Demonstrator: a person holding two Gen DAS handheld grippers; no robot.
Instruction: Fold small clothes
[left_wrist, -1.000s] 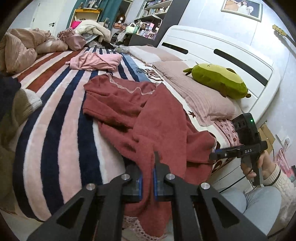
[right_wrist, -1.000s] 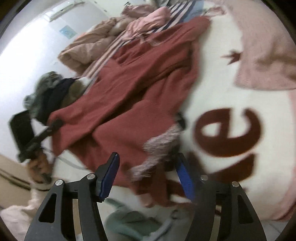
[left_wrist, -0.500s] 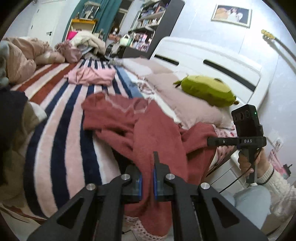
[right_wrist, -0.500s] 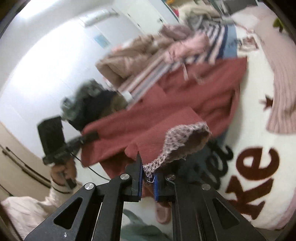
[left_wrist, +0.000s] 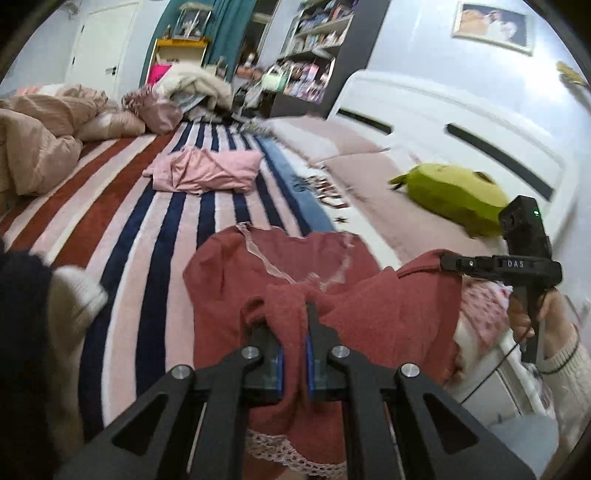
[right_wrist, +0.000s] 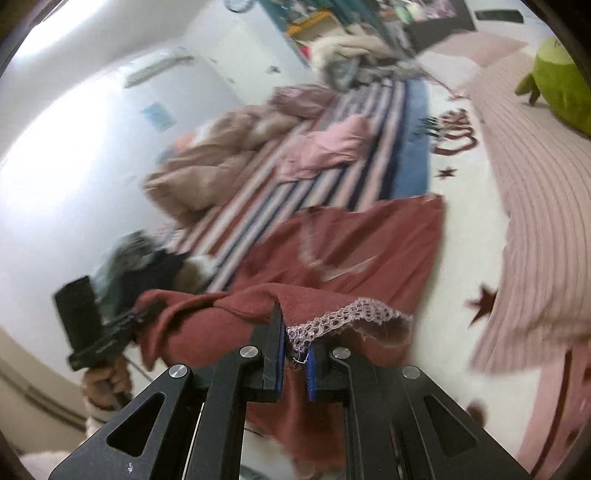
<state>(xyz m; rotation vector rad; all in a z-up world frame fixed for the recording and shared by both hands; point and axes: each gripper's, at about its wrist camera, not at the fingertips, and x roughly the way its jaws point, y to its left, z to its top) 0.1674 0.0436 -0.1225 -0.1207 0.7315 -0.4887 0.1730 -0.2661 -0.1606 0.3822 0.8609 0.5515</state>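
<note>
A striped blanket (left_wrist: 155, 221) covers the bed, and the red garment (left_wrist: 388, 314) lies across its near edge, its far part spread flat. The left gripper (left_wrist: 294, 363) is clamped on a bunched fold of the garment; the right gripper (right_wrist: 294, 363) pinches its lace-trimmed hem, lifted off the bed. Farther off lie a pink garment (left_wrist: 203, 171), a green plush toy (left_wrist: 450, 195), the white headboard (left_wrist: 461, 122) and cluttered shelves (left_wrist: 306, 74).

So that's one red garment (left_wrist: 388, 317), one pink garment (left_wrist: 203, 171) at 11 o'clock, one green plush (left_wrist: 450, 195) at 2 o'clock, two grippers, one framed picture (left_wrist: 491, 22).
</note>
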